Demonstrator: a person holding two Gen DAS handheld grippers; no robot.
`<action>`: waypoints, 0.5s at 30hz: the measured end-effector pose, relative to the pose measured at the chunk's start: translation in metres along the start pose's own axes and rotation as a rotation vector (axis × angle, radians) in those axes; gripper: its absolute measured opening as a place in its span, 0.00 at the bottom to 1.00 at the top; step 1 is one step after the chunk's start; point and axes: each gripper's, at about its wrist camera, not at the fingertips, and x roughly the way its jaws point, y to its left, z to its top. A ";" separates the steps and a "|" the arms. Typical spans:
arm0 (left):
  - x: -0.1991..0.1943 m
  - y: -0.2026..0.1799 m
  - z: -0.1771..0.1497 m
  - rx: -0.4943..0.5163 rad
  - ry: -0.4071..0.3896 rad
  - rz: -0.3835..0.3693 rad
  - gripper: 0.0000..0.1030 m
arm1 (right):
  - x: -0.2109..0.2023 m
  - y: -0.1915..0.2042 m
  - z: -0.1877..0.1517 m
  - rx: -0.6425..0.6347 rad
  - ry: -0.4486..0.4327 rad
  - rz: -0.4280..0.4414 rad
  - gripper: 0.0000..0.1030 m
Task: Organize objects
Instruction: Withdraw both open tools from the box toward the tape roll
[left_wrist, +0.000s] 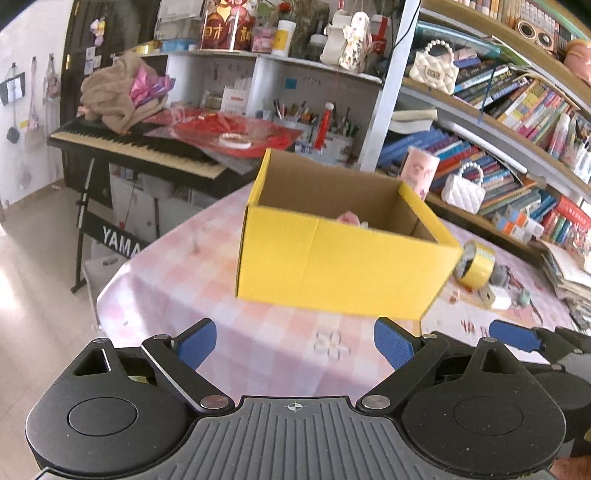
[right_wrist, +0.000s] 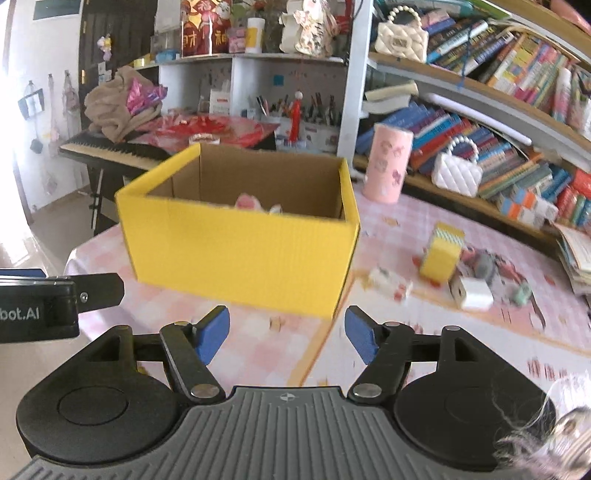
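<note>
A yellow cardboard box (left_wrist: 343, 266) (right_wrist: 240, 251) stands open on the pink checked tablecloth (left_wrist: 221, 332) (right_wrist: 424, 343), with a pink item (right_wrist: 248, 203) (left_wrist: 349, 218) showing inside. Right of the box lie a roll of yellow tape (right_wrist: 441, 254) (left_wrist: 474, 266), a white plug (right_wrist: 474, 293) and small trinkets (right_wrist: 389, 282). My left gripper (left_wrist: 295, 341) hangs open in front of the box, nothing between its blue pads. My right gripper (right_wrist: 286, 338) is open too, short of the box's near right corner, empty. Each gripper's edge shows in the other's view.
A pink patterned canister (right_wrist: 388, 166) stands behind the box. Bookshelves (right_wrist: 498, 129) with white quilted bags (right_wrist: 456, 173) line the right. A keyboard piano (left_wrist: 136, 147) piled with cloth and red papers stands off the table's far left. A stack of books (right_wrist: 576, 258) sits at the table's right edge.
</note>
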 end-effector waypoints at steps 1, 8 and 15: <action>-0.003 0.000 -0.004 -0.001 0.008 0.000 0.91 | -0.004 0.001 -0.005 0.003 0.008 -0.002 0.67; -0.016 0.000 -0.027 0.015 0.056 -0.015 0.91 | -0.022 0.003 -0.029 0.027 0.036 -0.035 0.68; -0.022 -0.009 -0.038 0.053 0.082 -0.043 0.91 | -0.039 -0.001 -0.048 0.061 0.052 -0.072 0.69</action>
